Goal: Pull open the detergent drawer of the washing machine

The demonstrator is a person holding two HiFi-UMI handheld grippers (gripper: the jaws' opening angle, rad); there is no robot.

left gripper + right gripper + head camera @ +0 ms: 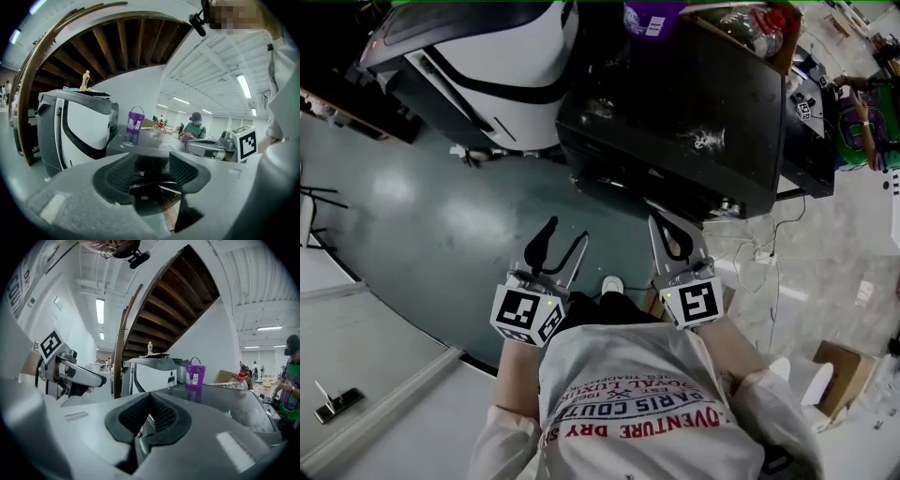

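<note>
The washing machine (675, 103) is a black-topped box straight ahead of me; its front top edge (666, 187) faces my grippers. I cannot make out the detergent drawer on the dark front. My left gripper (566, 232) hangs short of the machine's left front corner, open, with nothing between its pads (119, 176). To its right my right gripper (667, 225) sits close under the front edge; its pads (136, 413) meet at the tip and hold nothing. Both gripper views look level across the machine's top (154, 140) (220, 399).
A purple bucket (652, 17) stands at the back of the machine's top. A white and black appliance (497, 56) stands to its left. Cables (759, 262) and a cardboard box (839, 370) lie on the floor at the right. A person in green (192, 126) sits beyond.
</note>
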